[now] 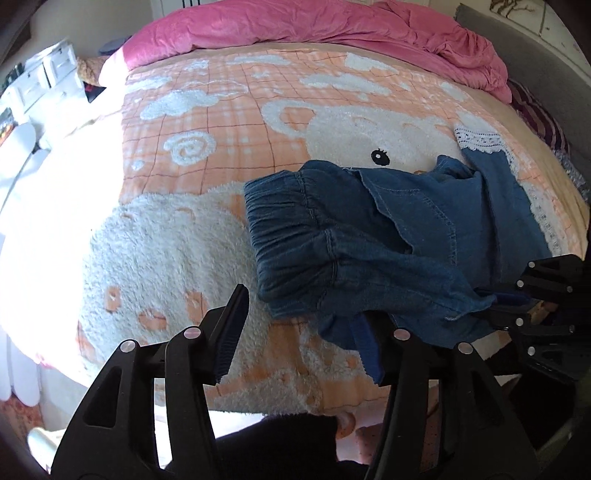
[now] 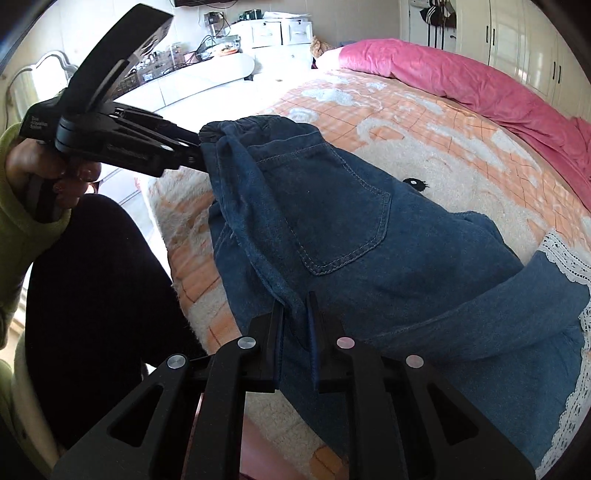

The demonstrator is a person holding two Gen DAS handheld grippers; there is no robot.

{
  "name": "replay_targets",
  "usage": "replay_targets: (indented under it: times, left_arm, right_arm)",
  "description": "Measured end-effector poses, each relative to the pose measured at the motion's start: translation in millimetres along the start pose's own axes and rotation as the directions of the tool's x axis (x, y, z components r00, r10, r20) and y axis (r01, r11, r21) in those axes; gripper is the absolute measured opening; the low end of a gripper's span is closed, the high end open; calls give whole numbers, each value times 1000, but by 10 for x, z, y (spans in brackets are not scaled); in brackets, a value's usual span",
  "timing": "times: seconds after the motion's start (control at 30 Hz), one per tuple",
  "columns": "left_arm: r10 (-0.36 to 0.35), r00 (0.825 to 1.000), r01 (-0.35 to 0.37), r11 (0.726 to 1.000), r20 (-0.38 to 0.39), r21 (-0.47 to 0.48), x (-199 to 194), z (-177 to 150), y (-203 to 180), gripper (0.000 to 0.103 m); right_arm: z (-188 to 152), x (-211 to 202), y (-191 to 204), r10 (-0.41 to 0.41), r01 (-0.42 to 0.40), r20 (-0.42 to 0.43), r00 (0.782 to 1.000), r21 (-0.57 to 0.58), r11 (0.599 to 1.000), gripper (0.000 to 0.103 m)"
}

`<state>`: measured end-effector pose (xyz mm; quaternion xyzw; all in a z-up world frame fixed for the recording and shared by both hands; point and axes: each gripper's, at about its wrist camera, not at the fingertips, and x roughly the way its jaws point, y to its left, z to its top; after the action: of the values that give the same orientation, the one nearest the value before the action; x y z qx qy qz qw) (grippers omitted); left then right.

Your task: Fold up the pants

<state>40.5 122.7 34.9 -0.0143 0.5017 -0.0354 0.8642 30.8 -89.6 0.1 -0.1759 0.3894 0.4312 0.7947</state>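
Pants (image 1: 388,236) of blue denim, with lace hems (image 1: 480,138), lying on the bed (image 1: 177,236) near its front edge, over a fleece blanket (image 1: 207,122) patterned in orange and white. Waistband (image 1: 280,221) points toward the person's left; the legs run off to the right. A back pocket (image 2: 332,214) faces up in the right wrist view.

Left claw (image 1: 299,332): fingers spread wide in its own view, the right-hand finger touching or just under the near edge of the denim. In the right wrist view the same claw (image 2: 197,149) meets the waistband end; whether it grips cloth there cannot be told, but the wide gap suggests not.

Right claw (image 2: 297,332): fingers pressed close on a ridge of denim along the near edge, pinching the pants.

Progress, judged from the layout: the garment appears already doubled lengthwise, one leg over the other, though the layers sit bunched and rumpled rather than flat. One hem end also appears turned back over the legs. Left to do, probably: smooth the layers and bring legs toward waistband to finish a compact fold. A pink duvet (image 1: 332,29) lies heaped at the far side, well apart.
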Motion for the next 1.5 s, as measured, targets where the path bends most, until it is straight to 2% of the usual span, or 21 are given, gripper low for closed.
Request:
replay_targets:
  times: [0.2,0.37,0.4,0.43,0.5,0.6,0.67,0.73,0.8,0.83,0.9,1.03,1.13,1.27,1.33,1.4,1.5]
  left_arm:
    - [-16,996,23,997,89,-80,-340,-161,3,47]
    - [-65,987,70,997,145,-29,-373,48,-350,46]
    - [-65,987,67,998,144,-9,-330,86,-440,44]
    - [-58,989,56,998,136,21,-252,118,-530,42]
    - [-11,997,7,999,74,53,16,107,-629,32]
    - [42,999,-41,998,-25,36,374,-12,-578,30]
    - [34,999,-33,999,-29,30,376,-37,-553,30]
    - [31,999,-30,999,-30,31,381,-41,-547,30]
    - [32,999,-31,999,-36,34,387,-50,-536,30]
    - [33,999,-32,999,-36,36,387,-49,-541,30]
    - [38,999,-37,998,-38,42,403,-48,-564,30]
    - [35,999,-33,999,-40,38,418,-45,-559,30]
    - [-10,1000,10,1000,-23,6,388,-30,-508,31]
    - [-66,996,69,997,64,-46,98,-44,-452,38]
    - [-88,992,92,995,94,-43,-46,-68,-504,42]
    - [-105,988,107,994,113,-18,-141,-65,-617,45]
    - [-141,980,139,990,141,26,-249,-30,-855,48]
  right_arm:
    - [-42,-11,84,14,-14,-5,1000,-22,1000,12]
    - [-56,-2,138,20,-21,-17,1000,-34,999,13]
    - [-65,1,144,25,-25,-20,1000,-31,999,16]
    - [-74,6,145,34,-35,-25,999,-26,999,20]
    - [-100,24,159,64,-64,-47,997,-14,998,21]
    - [-116,-35,158,101,-102,-62,993,-18,995,27]
    - [-81,-180,75,137,-136,-16,990,16,991,29]
    - [-41,-288,-11,112,-113,37,993,50,992,34]
    - [-3,-370,-111,51,-59,89,995,90,994,37]
    - [4,-368,-135,41,-50,93,995,103,993,38]
    - [-18,-273,-185,21,-30,63,998,140,990,43]
    - [-127,115,-220,-6,26,-108,994,182,983,45]
    - [-109,100,-196,-8,26,-106,994,171,985,46]
    - [-90,-110,-347,57,-46,-40,998,242,969,47]
    - [-56,-258,-424,48,-48,7,999,256,966,47]
    - [-29,-438,-542,10,-24,51,999,286,958,52]
    - [-33,-643,-752,-32,-2,96,995,338,941,53]
